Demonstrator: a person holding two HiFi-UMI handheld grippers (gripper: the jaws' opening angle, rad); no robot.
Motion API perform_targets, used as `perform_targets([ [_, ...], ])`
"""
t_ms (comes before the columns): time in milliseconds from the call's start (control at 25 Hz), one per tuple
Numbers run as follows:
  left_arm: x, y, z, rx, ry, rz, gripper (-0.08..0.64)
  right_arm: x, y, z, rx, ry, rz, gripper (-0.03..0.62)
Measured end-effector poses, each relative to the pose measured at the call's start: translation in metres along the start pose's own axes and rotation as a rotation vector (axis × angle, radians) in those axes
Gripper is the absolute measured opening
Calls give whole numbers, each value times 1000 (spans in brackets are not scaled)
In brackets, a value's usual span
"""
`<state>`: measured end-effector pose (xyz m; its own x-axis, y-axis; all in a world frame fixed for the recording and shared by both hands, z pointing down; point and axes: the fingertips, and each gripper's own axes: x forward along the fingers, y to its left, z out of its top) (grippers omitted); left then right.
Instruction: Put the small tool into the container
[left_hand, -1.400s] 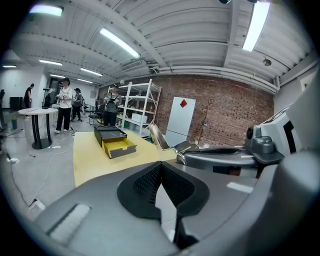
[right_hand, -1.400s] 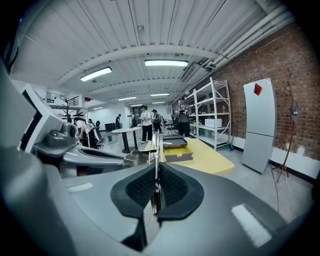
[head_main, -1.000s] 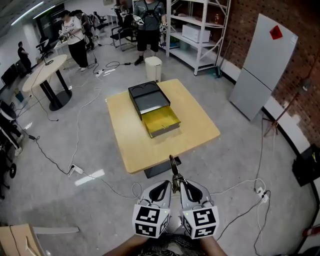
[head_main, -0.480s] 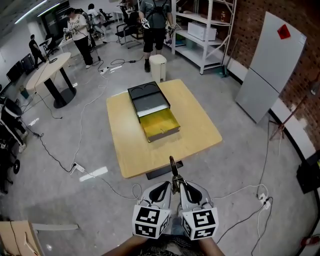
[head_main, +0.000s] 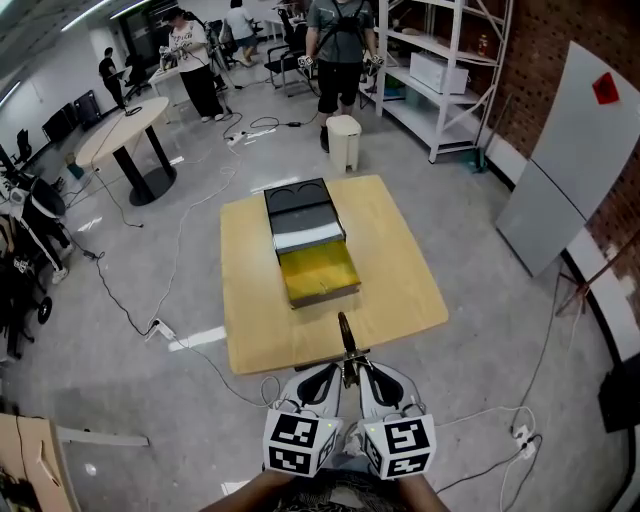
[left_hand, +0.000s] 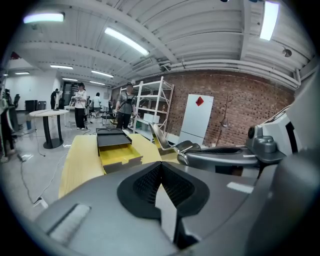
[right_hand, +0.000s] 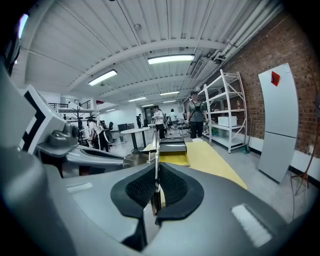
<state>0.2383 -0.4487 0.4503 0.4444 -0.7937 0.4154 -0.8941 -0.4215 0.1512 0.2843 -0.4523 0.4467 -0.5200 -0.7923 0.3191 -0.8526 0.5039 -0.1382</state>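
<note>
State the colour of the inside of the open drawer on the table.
Yellow; the drawer shows best in the head view.

1. Container (head_main: 300, 212) sits on the table (head_main: 400, 270), its drawer (head_main: 318, 272) out toward the near edge.
2. Bin (head_main: 344, 142) stands just behind the table.
3. Shelves (head_main: 440, 60) stand behind, to the right.
4. Round table (head_main: 125, 125) stands far left.

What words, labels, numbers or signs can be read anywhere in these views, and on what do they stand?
No readable text in any view.
Red diamond sticker on the tall white panel: too small to read.
Black-and-white square markers on the gripper cubes: patterns, no words.
White box on the metal shelf: nothing legible.
</note>
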Motion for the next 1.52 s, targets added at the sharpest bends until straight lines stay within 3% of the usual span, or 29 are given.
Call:
perform_targets([
  [160,79,-34,41,-2,-2,35,6,15,-91,25,-2,4,34,8],
  [480,178,-84,85,-15,9,104,6,30,-210,54,-30,16,101,8],
  [680,209,-80,88,-27,8,134,6,51,-237,51,-41,26,130,8],
  [800,211,-42,97,-40,7,141,6,86,-219,62,-51,36,140,8],
  [1040,248,76,112,-62,-2,130,6,204,-187,77,-93,51,133,8],
  [1280,285,216,200,-70,1,108,6,344,-157,165,-159,77,107,8],
  [1520,326,314,186,-71,6,96,6,447,-140,145,-262,110,87,8],
])
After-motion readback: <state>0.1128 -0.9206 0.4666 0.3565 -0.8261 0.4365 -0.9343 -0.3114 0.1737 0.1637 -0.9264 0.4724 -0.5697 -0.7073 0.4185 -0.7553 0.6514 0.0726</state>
